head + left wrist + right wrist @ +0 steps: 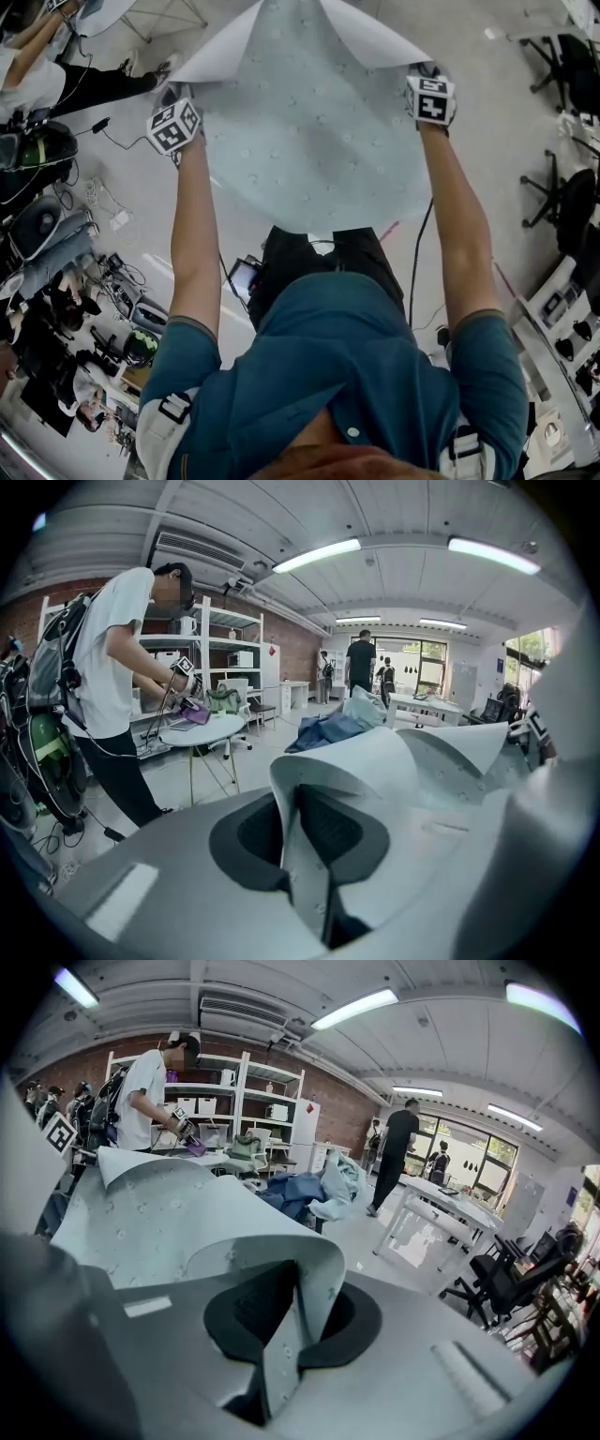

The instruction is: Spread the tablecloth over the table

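Tablecloth (314,131) stretched between left gripper (174,127) and right gripper (430,99) (both clamped).

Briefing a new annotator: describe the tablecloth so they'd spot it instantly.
Follow the person's outstretched arms. The tablecloth is stretched between the left tongs and right tongs, each shut on it. Unlike the plain grey floor, it is pale blue-green, dotted, with white-backed curled corners.

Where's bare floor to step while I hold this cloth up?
Bare floor lies right of the cloth, up to the chairs. The left is crowded with cables, equipment and people.
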`<state>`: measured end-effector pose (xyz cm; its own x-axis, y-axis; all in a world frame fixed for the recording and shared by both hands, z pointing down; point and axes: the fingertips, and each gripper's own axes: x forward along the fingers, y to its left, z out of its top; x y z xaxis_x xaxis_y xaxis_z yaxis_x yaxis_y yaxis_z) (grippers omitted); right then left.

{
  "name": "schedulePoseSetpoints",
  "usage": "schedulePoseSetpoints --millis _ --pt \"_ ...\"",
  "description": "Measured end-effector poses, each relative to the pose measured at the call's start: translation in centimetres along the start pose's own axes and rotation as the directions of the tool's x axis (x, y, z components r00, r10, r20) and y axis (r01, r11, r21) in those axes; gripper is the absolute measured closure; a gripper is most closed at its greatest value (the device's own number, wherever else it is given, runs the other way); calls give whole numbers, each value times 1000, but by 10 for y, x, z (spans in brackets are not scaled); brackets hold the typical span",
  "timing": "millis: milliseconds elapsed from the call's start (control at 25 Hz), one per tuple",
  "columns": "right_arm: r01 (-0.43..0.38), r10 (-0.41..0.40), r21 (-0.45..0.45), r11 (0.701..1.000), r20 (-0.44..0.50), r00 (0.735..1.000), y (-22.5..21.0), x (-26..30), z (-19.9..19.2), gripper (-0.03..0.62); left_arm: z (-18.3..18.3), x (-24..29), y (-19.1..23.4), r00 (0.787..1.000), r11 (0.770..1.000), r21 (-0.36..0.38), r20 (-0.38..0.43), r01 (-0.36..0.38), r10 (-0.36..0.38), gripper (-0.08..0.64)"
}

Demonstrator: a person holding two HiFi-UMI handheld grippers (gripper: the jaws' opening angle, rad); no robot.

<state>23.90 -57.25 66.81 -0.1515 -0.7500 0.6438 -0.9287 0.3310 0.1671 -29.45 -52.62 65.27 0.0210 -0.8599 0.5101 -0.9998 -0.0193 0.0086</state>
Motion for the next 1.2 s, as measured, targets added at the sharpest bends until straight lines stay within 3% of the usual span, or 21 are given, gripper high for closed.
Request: schedulePoseSetpoints --millis 200,440,640,880,1200 --pt "-35 35 14 999 -61 998 -7 14 -14 568 -2 14 6 1000 1000 16 -26 -16 17 515" --pt "16 -14 28 999 -97 995 -22 10 -25 569 -17 14 32 994 996 32 -65 -83 85 503" --pt "46 -43 28 999 -125 991 -26 12 -36 569 -31 10 29 993 994 78 -80 -81 87 527" --pt "140 -129 70 988 -145 981 -42 10 -46 569 -61 3 -5 993 995 99 -112 -17 28 528" --pt "110 -98 77 991 -152 984 -24 7 -58 569 -98 -6 -52 987 994 89 -152 66 -52 534"
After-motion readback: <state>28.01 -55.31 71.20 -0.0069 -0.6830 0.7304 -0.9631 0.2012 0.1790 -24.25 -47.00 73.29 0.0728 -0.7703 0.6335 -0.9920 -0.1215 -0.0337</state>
